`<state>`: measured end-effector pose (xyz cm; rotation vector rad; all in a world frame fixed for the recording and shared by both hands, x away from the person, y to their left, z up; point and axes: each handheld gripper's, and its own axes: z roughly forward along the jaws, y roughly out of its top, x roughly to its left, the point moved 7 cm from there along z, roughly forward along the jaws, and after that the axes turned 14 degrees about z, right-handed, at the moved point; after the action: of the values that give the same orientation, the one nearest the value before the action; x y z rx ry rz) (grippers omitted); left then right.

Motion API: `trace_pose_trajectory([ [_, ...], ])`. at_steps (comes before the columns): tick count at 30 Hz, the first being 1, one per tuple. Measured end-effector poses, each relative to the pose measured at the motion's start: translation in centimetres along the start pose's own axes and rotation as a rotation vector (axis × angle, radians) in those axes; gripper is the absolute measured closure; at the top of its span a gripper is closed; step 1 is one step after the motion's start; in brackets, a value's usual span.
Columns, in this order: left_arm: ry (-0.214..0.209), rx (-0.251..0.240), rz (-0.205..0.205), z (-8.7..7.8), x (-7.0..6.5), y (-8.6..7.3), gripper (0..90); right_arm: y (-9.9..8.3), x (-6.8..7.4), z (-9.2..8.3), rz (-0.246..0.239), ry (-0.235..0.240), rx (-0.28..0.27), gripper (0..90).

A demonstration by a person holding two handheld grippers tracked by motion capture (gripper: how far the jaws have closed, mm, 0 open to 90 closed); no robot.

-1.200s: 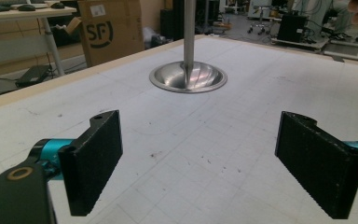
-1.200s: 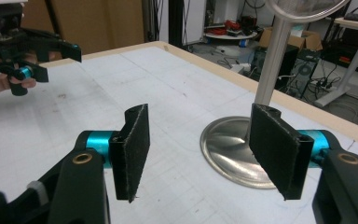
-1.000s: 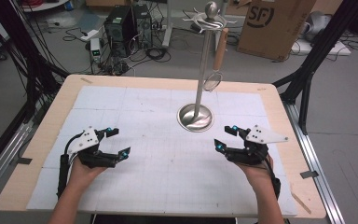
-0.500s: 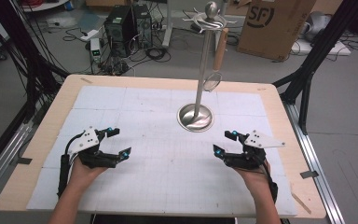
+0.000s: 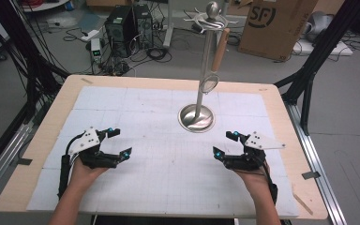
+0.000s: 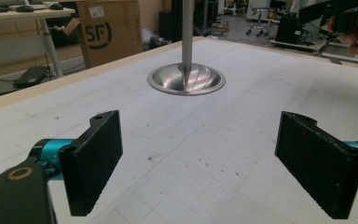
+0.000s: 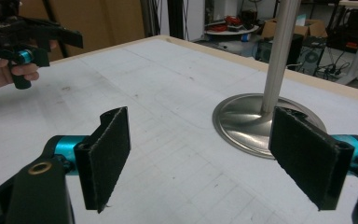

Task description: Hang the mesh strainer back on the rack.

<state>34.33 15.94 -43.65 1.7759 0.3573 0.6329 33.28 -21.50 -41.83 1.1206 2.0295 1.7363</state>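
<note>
A metal stand rises from a round steel base [image 5: 197, 117] at the middle back of the white mat [image 5: 168, 178]. A small wire strainer with a wooden handle [image 5: 219, 50] hangs from the hooks at its top. My left gripper [image 5: 123, 142] rests at the front left, open, with nothing between its pads [image 6: 93, 161]. At the front right my right gripper [image 5: 224, 143] is open too; its jaws have just been opening, and only bare mat lies between the pads [image 7: 105, 154]. The stand's base [image 7: 247, 119] lies just beyond the right jaws and farther beyond the left ones [image 6: 186, 79].
The table has a wooden rim [image 5: 272, 89] around the mat. Behind it on the floor stand a cardboard box [image 5: 274, 23], a computer tower [image 5: 122, 28] and loose cables. Black frame posts [image 5: 309, 89] flank both sides.
The right gripper's jaws stand wider apart than a second ago. Both hands stay almost where they were.
</note>
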Motion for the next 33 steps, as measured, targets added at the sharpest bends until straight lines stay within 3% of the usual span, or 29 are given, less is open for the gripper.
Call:
trace_pose_trajectory([
  [8, -0.007, 0.005, 0.001, 0.07, -0.04, -0.09, 15.4, -0.58, -0.29, 0.47, 0.005, -0.012, 0.027, 18.9],
  [33, -0.009, 0.014, 0.007, 0.14, -0.13, -0.13, 15.4, -0.66, -0.12, 0.60, 0.001, -0.005, 0.027, 18.9],
])
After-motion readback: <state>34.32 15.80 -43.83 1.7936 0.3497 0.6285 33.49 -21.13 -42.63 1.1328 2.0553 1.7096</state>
